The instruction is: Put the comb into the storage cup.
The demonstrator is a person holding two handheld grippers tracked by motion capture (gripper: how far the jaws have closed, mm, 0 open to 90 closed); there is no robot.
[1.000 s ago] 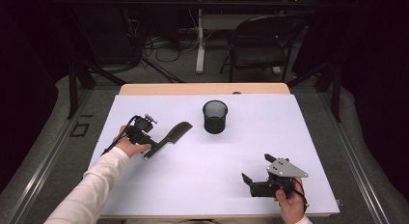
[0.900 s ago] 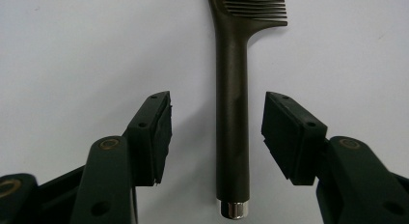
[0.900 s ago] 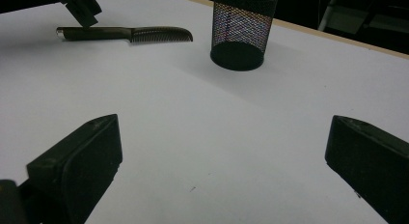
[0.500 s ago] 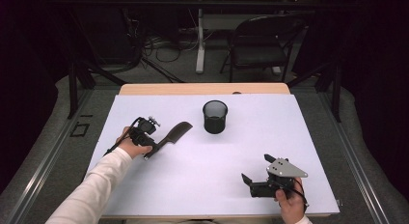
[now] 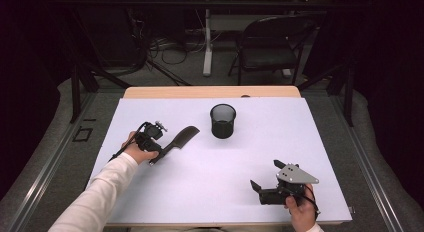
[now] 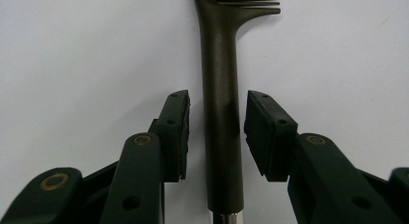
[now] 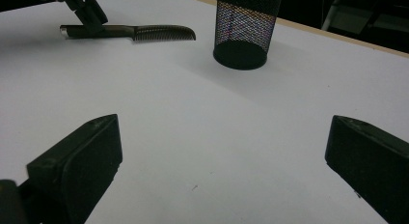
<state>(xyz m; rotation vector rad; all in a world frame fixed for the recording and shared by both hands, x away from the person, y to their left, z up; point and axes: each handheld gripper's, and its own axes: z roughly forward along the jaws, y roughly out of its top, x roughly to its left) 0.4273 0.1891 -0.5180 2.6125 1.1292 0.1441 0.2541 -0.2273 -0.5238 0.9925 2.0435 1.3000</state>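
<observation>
Now the left gripper (image 5: 159, 153) is sitting low over the white table (image 5: 320, 142) with the comb (image 5: 178, 139) lying flat between its jaws, which have just been closing in on the handle. From the left gripper view the two pads (image 6: 174, 132) are flanking the dark handle (image 6: 221, 113) but not quite pinching it yet; slivers of table are showing on both sides, a little more on the left than on the right. That is the worry I am watching: if one pad is meeting the handle first, it could be nudging the comb sideways or making it swivel on the smooth tabletop before the other pad catches up. The handle is slim and rounded too, so a grip landing high on it might be squeezing it out from under the pads rather than holding it. The mesh cup (image 5: 222, 121) is standing upright well apart from the comb, up toward the far side, so any lift looks to me like it is needing a firm, level hold, or the toothed end will be drooping. Meanwhile the right gripper (image 5: 270, 184) is resting near the front edge, its jaws spread wide on nothing, well clear of everything.
</observation>
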